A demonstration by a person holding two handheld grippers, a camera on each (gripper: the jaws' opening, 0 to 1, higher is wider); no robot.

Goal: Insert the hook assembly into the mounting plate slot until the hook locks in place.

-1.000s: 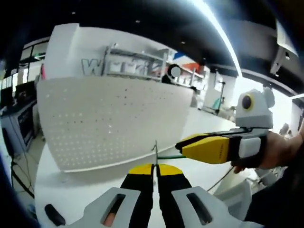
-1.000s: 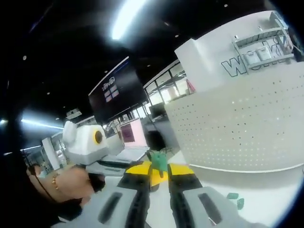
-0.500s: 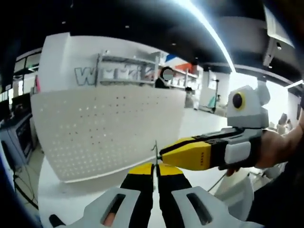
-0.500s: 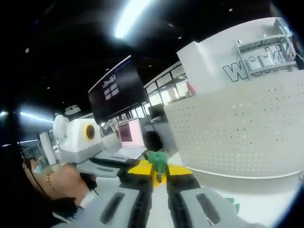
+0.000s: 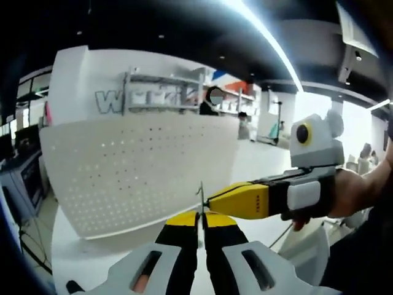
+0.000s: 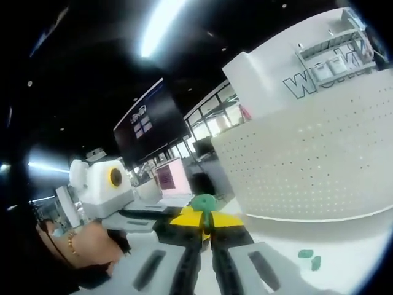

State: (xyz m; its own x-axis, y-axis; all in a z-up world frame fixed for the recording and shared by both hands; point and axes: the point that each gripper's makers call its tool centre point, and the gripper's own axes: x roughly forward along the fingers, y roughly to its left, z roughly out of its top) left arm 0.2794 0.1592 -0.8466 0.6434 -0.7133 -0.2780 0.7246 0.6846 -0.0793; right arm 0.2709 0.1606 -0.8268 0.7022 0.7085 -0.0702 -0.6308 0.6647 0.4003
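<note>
While the left gripper (image 5: 201,216) jaws pinch a thin hook (image 5: 201,195), the right gripper (image 6: 206,219) jaws clamp a green piece (image 6: 202,202) beside it, before the pegboard (image 5: 135,166).

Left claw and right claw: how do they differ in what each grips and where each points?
The left claw is shut on a thin metal hook; the right claw is shut on a green plastic piece. In the left gripper view the left claw faces the white pegboard, while the right claw comes in sideways. Both have yellow-and-black tips.
</note>
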